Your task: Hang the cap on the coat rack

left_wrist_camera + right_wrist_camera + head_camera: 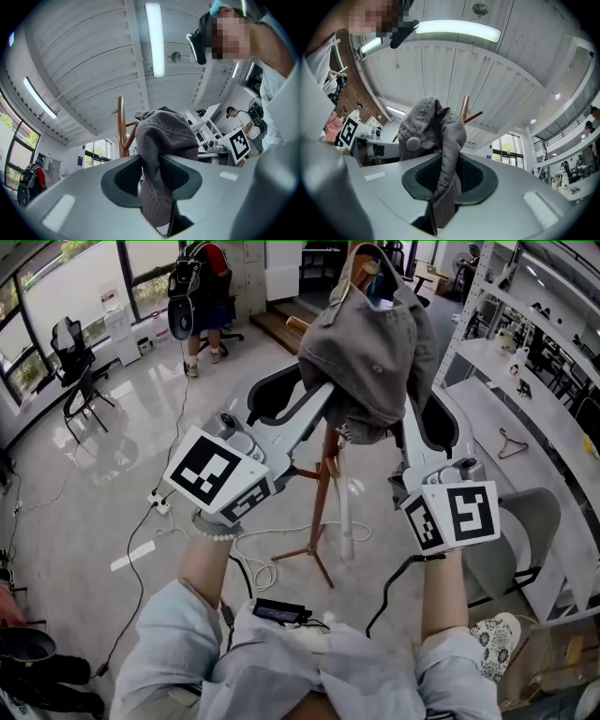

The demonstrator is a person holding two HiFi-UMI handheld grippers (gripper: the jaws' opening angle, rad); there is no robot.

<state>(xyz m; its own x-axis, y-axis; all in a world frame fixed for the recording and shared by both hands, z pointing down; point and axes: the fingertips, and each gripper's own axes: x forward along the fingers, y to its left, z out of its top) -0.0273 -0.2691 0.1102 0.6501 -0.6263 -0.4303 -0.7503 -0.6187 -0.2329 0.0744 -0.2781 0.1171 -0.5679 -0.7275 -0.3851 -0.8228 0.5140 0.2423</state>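
Note:
I hold a grey cap [370, 343] up between both grippers, right in front of the top of the wooden coat rack [323, 488]. My left gripper [323, 404] is shut on the cap's left edge and my right gripper [411, 418] on its right edge. In the left gripper view the cap [161, 140] is pinched between the pads of the left gripper [157, 180], with the rack's pole [121, 126] behind it. In the right gripper view, cloth of the cap [431, 126] runs down between the pads of the right gripper [447, 176]. A rack peg [465, 110] shows just past the cap.
White shelving [525, 381] with small items and a hanger [511, 444] runs along the right. A grey chair [525, 540] stands below it. Cables [159, 507] lie on the floor at the left. A person with a backpack [202, 287] stands far back, near an office chair [75, 362].

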